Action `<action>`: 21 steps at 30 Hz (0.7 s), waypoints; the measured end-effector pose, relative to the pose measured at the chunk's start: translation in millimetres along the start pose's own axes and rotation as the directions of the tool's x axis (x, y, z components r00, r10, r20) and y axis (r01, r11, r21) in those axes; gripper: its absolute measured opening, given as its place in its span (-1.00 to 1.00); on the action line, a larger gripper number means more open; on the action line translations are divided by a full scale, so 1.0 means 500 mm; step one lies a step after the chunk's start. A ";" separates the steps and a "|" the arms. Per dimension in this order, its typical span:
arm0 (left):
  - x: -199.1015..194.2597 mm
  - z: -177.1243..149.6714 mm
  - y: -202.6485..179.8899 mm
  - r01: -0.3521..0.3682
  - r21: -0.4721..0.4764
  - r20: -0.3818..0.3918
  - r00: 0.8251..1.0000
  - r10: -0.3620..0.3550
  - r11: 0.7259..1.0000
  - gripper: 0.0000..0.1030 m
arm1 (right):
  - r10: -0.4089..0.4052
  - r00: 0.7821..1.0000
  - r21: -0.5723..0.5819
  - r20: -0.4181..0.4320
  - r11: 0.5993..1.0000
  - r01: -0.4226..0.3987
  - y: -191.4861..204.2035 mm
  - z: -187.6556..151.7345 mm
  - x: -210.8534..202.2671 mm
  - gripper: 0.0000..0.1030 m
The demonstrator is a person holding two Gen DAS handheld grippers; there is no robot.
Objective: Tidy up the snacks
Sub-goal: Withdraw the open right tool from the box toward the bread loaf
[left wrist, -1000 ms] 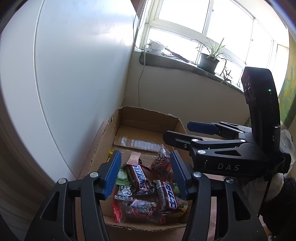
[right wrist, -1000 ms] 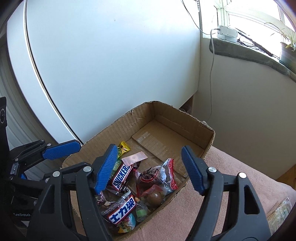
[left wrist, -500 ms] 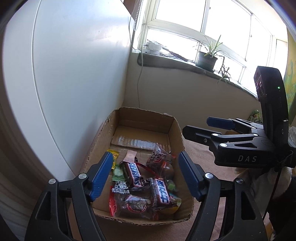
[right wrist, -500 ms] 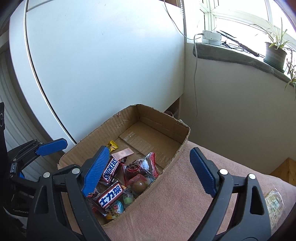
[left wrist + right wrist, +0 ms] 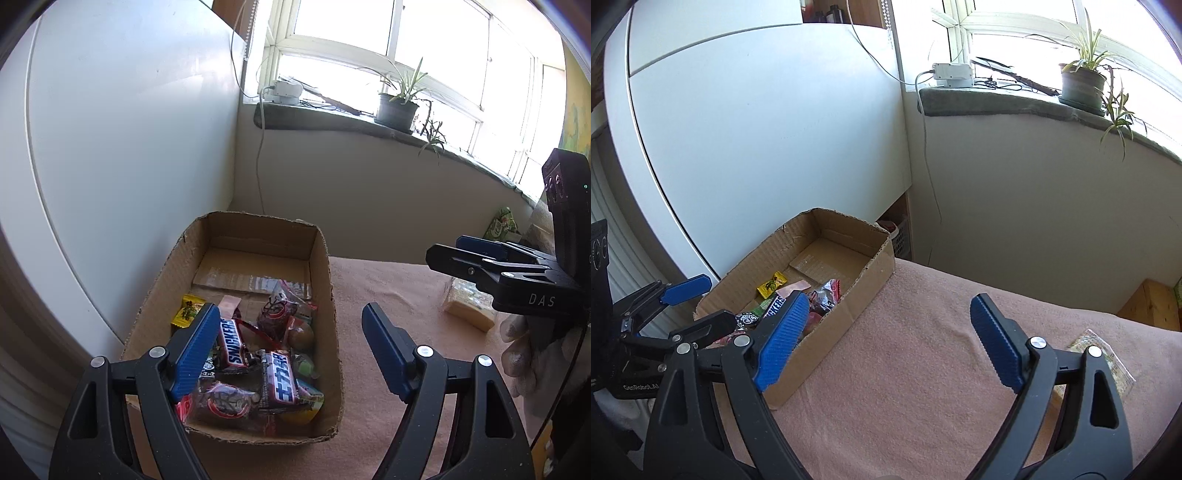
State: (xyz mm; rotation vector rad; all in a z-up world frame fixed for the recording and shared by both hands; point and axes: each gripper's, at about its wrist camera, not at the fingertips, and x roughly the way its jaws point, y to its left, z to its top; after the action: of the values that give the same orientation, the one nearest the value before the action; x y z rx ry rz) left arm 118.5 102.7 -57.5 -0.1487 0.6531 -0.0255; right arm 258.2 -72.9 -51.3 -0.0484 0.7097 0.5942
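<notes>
lying loose on the pink surface (image 5: pixel 923 369), well apart from the box (image 5: pixel 325 280), a clear-wrapped snack pack (image 5: pixel 467 308) waited near the right tongs (image 5: pixel 886 343), and it looked like the next thing to go in. both tongs were released with nothing between the pads: the left tongs (image 5: pixel 288 350) had just been opening further above the near end of the box, over the snickers bar (image 5: pixel 232 341) and other small wrapped sweets piled there, while the right ones stood wide over bare cloth. the pack seemed light and flat, its film probably slick and crinkly and the contents perhaps brittle, so a gentle pinch across its short width near the middle would likely suit better than a hard squeeze at a corner. how thick it was could not be told. the sweets in the box looked just as light and slippery, apt to slide from a loose hold. the far half of the box lay empty.
</notes>
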 end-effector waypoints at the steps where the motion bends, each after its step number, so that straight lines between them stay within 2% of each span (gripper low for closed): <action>1: 0.000 -0.002 -0.004 0.003 0.000 0.000 1.000 -0.003 1.000 0.54 | -0.006 1.000 0.005 0.002 1.000 0.006 -0.007 -0.005 -0.009 0.77; 11: -0.014 -0.017 -0.048 0.049 0.004 0.011 0.999 -0.049 0.999 0.54 | -0.040 0.999 0.078 0.027 0.996 0.038 -0.066 -0.068 -0.112 0.77; 16: -0.017 -0.022 -0.076 0.138 -0.017 0.012 0.990 -0.138 0.990 0.54 | -0.071 0.997 0.138 0.038 0.988 0.065 -0.111 -0.098 -0.166 0.77; 21: -0.003 -0.043 -0.107 0.257 -0.083 -0.018 0.966 -0.259 0.963 0.54 | -0.115 0.992 0.224 0.048 0.969 0.101 -0.177 -0.138 -0.222 0.77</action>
State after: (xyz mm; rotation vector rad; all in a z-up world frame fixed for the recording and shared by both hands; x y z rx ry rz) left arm 105.7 47.2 -65.6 -0.3115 0.6599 -0.2535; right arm 196.8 -218.3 -48.0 0.1370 0.7062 0.4078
